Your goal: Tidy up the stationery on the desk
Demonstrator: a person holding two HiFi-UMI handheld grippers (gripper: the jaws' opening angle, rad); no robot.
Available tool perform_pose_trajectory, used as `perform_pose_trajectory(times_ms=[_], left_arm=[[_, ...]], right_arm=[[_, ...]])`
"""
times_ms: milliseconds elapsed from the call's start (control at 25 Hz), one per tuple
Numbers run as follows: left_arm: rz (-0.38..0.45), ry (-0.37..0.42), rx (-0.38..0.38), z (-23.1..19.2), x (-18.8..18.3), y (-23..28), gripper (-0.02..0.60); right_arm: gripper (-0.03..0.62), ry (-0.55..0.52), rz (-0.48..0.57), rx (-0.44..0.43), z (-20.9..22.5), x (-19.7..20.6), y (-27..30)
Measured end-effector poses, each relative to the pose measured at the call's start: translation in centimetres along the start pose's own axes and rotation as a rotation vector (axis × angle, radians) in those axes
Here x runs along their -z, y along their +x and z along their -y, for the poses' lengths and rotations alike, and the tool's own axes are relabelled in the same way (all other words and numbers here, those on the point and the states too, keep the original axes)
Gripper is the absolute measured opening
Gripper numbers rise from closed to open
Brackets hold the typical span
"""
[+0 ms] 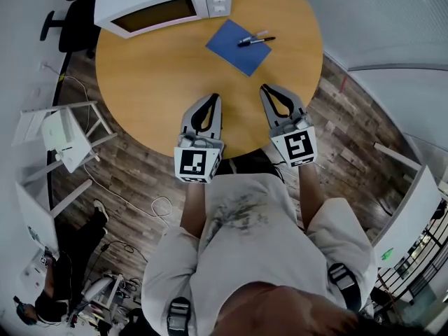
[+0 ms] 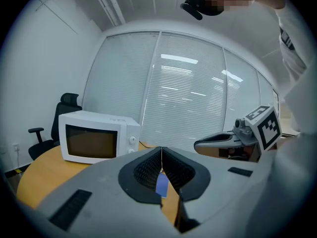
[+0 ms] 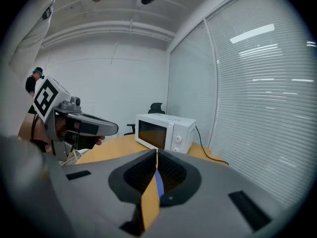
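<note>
Lying on the far right part of the round wooden table (image 1: 157, 82), a blue notebook (image 1: 239, 46) sits turned at an angle, with two pens across its upper right corner: a black marker (image 1: 257, 42) and, just beyond it, a lighter grey pen (image 1: 252, 36), the two nearly parallel and close together. Nothing grips them. The left gripper (image 1: 213, 97) and the right gripper (image 1: 265, 87) hang side by side over the near edge of the table, both pointing toward the notebook and well short of it, the right one nearer to it. Each gripper's own view shows its jaws clenched tip to tip with nothing between them; only a sliver of the blue notebook and the tabletop shows through the gap below the tips. A white microwave (image 1: 162, 2) stands at the far left edge of the table, its door facing the person and its two knobs on the right. Behind the table a black office chair (image 2: 62, 108) stands in front of a wall of closed white blinds (image 2: 188, 88). The floor (image 1: 140, 170) is dark wood planking, with a white stand (image 1: 63, 133) and loose cables to the left
</note>
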State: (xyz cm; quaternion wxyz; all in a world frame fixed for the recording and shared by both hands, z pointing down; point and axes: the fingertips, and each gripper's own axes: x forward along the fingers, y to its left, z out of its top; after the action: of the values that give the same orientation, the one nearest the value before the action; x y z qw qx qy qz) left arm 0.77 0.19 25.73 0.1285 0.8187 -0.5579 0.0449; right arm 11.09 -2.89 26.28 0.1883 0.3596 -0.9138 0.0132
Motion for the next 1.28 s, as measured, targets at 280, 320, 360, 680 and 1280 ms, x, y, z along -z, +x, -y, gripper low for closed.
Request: perform_pose_trajectory(times_ms=[280, 320, 360, 680, 1280], left_arm=[[-0.030, -0.016, 0.059, -0.4, 2.7, 4.1, 0.011], [-0.035, -0.018, 0.070, -0.5, 3.1, 4.7, 0.011], [-0.039, -0.022, 0.078, -0.7, 3.5, 5.3, 0.011], [-0.076, -0.050, 0.113, -2.1, 6.3, 8.8, 0.011], [-0.134, -0.059, 0.129, -4.5, 11.5, 13.6, 0.012]], right_arm=[[0.064, -0.012, -0.067, 0.001, 1.8, 3.1, 2.9], [0.064, -0.013, -0.074, 0.002, 2.0, 3.5, 3.5], [0.064, -0.013, -0.082, 0.002, 2.3, 4.0, 4.0], [0.065, 0.004, -0.147, 0.002, 3.0, 7.4, 7.8], [0.066, 0.055, -0.280, -0.026, 3.8, 15.3, 13.3]])
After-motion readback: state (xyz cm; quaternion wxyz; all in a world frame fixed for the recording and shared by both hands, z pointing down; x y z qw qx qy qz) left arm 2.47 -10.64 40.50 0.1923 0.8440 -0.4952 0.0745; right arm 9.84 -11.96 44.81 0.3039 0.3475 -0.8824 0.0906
